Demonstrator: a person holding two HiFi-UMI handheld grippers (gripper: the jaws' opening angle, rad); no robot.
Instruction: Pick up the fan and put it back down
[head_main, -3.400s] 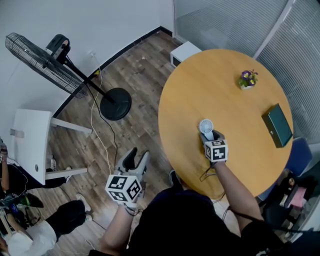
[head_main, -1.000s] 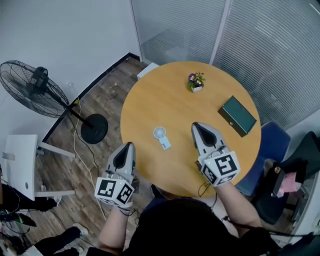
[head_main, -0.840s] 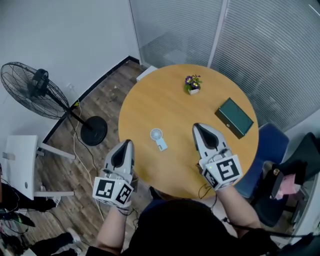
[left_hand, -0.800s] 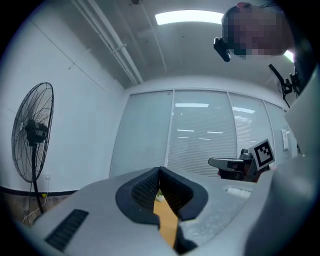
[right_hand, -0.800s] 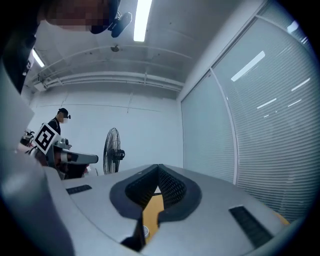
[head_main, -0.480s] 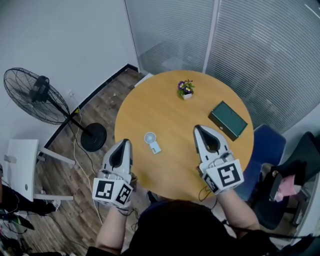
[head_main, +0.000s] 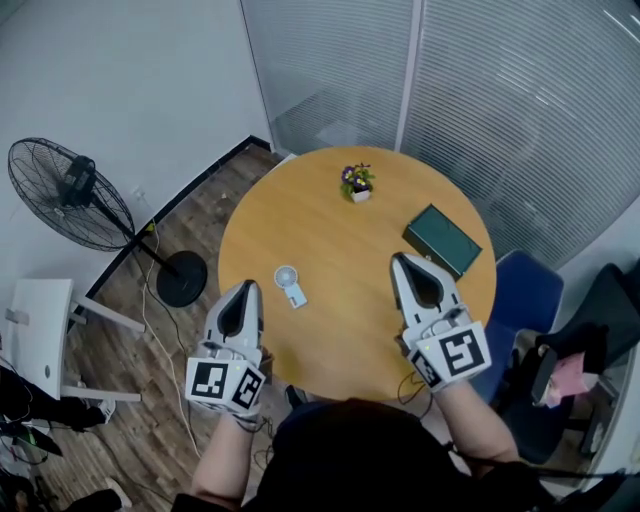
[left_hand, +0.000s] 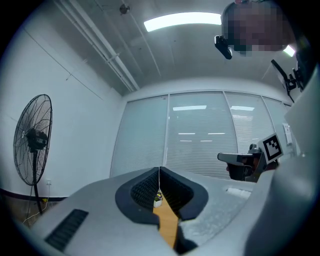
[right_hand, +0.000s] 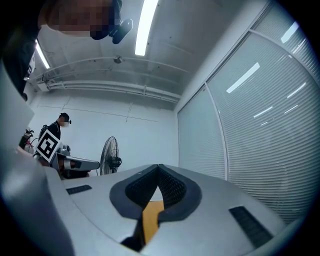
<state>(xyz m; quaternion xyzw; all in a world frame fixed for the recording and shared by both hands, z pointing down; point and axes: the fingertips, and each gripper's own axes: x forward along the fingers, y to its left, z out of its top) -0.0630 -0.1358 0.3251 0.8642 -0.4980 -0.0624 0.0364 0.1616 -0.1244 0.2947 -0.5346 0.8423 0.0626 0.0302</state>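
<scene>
A small white handheld fan (head_main: 290, 285) lies flat on the round wooden table (head_main: 330, 220), left of its middle. My left gripper (head_main: 246, 287) hangs near the table's left front edge, just left of the fan and apart from it, shut and empty. My right gripper (head_main: 406, 260) is held over the table's right front part, shut with nothing in it. In the left gripper view the jaws (left_hand: 159, 172) meet along one line; in the right gripper view the jaws (right_hand: 159, 168) also meet.
A small potted flower (head_main: 355, 183) stands at the table's far side and a dark green book (head_main: 443, 240) lies at its right. A large black pedestal fan (head_main: 70, 195) stands on the wood floor at left, by a white stool (head_main: 30, 335). A blue chair (head_main: 525, 300) is at right.
Both grippers have risen and drawn back from the table, staying shut. The small fan stays lying on the table where it was; the view has tilted up toward the blinds.
</scene>
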